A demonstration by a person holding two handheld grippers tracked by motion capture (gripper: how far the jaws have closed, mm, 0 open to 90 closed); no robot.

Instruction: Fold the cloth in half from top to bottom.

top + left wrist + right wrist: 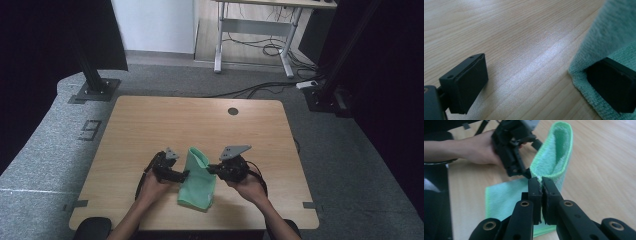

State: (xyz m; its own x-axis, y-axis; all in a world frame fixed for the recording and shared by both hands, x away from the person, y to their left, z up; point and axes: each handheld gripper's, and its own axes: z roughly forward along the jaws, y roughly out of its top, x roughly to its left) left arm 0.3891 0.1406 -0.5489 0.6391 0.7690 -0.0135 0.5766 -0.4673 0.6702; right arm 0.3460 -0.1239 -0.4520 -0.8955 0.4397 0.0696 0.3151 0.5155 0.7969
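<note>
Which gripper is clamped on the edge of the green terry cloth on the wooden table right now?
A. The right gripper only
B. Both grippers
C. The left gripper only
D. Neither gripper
A: in the right gripper view the right gripper has its jaws closed on the lifted edge of the green terry cloth, while the left gripper stands open, one jaw resting on the cloth.

Wooden table (150, 120), grey carpet (45, 150), white wall (155, 25)

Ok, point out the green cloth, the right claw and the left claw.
green cloth (197, 187): high view, flat part lying on the table.
right claw (541, 185): right gripper view, tips pinched on the cloth's edge.
left claw (186, 173): high view, tips at the cloth's left edge.
</note>
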